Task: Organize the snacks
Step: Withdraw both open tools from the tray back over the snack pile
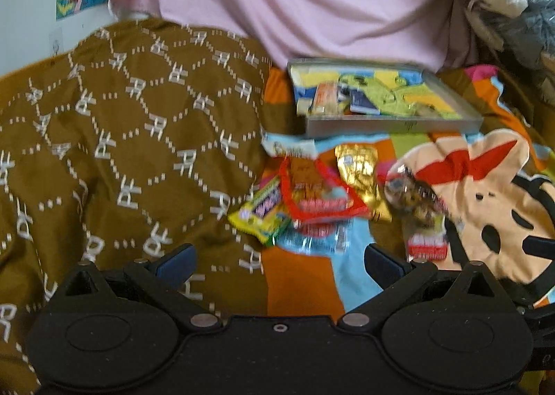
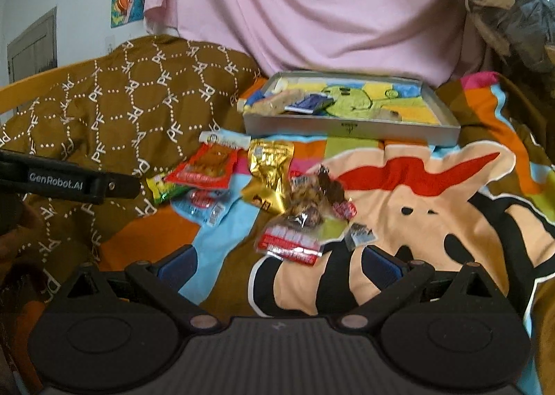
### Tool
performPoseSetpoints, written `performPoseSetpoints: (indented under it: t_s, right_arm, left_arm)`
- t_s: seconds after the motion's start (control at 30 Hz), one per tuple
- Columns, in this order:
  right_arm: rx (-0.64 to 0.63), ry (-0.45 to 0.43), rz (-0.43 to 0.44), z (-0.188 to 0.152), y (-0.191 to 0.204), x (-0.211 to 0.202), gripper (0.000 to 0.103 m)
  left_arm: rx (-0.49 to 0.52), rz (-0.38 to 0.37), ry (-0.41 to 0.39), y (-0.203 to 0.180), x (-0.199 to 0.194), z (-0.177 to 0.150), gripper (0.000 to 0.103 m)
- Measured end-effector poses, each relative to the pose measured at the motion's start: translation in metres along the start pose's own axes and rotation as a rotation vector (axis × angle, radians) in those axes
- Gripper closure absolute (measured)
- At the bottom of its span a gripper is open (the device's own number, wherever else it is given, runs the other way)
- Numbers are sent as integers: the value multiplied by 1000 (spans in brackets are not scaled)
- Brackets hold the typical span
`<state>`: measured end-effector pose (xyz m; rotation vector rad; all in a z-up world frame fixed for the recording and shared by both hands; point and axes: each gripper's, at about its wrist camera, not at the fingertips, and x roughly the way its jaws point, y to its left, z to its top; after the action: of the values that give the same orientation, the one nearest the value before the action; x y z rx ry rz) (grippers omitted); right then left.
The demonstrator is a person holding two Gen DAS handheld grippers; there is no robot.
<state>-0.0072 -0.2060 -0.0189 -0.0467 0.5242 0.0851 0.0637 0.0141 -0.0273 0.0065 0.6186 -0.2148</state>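
Now I hold both jaws spread, empty | left gripper (image 1: 279,265) | right gripper (image 2: 277,265) | snack packets (image 2: 256,180) scattered just ahead of my fingertips | tray (image 2: 350,131) beyond them

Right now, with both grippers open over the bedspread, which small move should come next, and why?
Probably ease the right gripper forward onto the clear packet with the red label. It lies nearest, just ahead of the open jaws, apart from the gold foil pouch, and the shallow grey tray behind has bare room for it. The left gripper is open too, facing the red-edged packet.
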Motion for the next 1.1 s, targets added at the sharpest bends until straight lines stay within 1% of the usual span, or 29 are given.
performPoseSetpoints:
  t_s: [0.17, 0.37, 0.5, 0.7, 0.8, 0.97, 1.1]
  right_arm:
    - [4, 39, -8, -5, 0, 6, 0]
    - [10, 65, -22, -7, -2, 12, 0]
    - [18, 85, -23, -9, -3, 17, 0]
    - [27, 111, -28, -13, -2, 27, 0]
    - [30, 119, -23, -14, -2, 31, 0]
    - [37, 115, -23, -15, -1, 33, 0]
    - [47, 101, -31, -14, -2, 34, 0]
  left_arm:
    - [9, 11, 65, -3, 8, -5, 1]
    - [22, 16, 87, -6, 13, -6, 1]
    - [21, 16, 91, -6, 16, -5, 1]
    - [45, 50, 102, -7, 25, -4, 1]
    - [52, 52, 113, -7, 29, -5, 1]
    - [54, 47, 117, -8, 33, -4, 1]
    - [57, 44, 102, -9, 35, -2, 1]
